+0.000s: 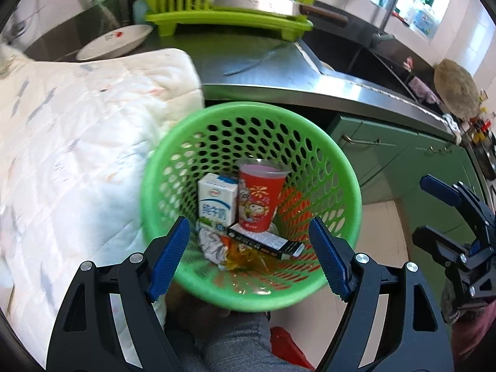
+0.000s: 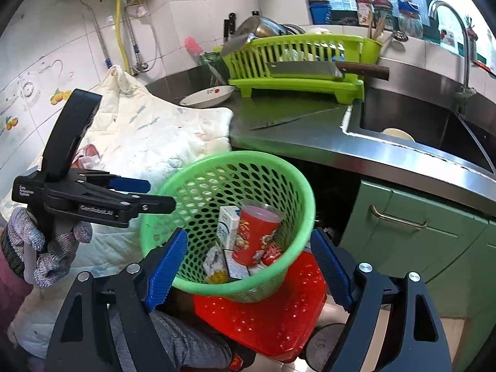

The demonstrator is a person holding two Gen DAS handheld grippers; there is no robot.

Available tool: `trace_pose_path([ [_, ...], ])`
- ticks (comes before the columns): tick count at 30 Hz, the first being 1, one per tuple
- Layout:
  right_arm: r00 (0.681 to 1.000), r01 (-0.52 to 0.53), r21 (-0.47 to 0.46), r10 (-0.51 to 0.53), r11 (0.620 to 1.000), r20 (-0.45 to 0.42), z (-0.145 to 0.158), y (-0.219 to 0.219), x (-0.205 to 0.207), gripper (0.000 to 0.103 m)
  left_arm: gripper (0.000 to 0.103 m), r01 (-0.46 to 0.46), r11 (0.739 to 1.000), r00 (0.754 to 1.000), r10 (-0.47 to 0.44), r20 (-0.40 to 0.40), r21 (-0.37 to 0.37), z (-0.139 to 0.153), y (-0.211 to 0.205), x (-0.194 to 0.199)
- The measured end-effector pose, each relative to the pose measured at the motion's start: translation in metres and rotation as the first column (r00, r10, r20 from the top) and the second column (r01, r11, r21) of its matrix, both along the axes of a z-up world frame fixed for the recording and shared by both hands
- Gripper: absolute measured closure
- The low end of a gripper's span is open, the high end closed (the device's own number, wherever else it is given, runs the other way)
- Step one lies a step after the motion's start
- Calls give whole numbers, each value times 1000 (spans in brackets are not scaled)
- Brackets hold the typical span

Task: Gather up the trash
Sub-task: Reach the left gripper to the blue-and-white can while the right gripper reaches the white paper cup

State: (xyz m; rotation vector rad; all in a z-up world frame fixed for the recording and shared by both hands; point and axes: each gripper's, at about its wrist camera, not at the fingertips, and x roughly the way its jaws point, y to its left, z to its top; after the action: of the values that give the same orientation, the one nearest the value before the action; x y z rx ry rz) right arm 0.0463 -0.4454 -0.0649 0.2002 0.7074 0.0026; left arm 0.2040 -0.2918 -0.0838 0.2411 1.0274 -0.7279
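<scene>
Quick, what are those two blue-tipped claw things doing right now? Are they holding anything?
Left gripper: open, holding nothing, above the green basket.
Right gripper: open, holding nothing, also facing the basket.

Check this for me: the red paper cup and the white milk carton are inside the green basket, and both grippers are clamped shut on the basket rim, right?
Not quite. The red paper cup and white milk carton do sit inside the green basket, but neither gripper is clamped on it. Both wrist views show the left gripper and right gripper open, with nothing held.
</scene>
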Motion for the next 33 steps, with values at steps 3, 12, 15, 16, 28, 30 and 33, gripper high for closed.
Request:
trace_pose_path([
  [3,1000,-28,2,28,1000,6,4,12,4,23,25,-42,999,999,42,16,-7,10,23,-3],
  [12,989,-147,2,147,989,9,9,64,31,21,25,-208,978,976,210,65,-29,34,116,-5],
  [15,982,-190,-6,190,982,10,12,83,40,21,25,-274,961,959,276,69,-40,40,150,-4],
  [16,978,-208,-13,209,978,10,14,90,44,20,25,-293,955,953,296,71,-42,42,160,-3],
  [28,908,-418,-62,419,906,1,24,175,93,20,25,-540,839,830,545,118,-74,69,288,-9],
  [30,887,-461,-74,462,885,-3,26,192,102,20,22,-575,814,804,581,123,-85,74,307,-10],
  [33,851,-523,-103,524,846,-18,25,217,115,20,22,-629,771,760,637,128,-98,80,337,-12],
])
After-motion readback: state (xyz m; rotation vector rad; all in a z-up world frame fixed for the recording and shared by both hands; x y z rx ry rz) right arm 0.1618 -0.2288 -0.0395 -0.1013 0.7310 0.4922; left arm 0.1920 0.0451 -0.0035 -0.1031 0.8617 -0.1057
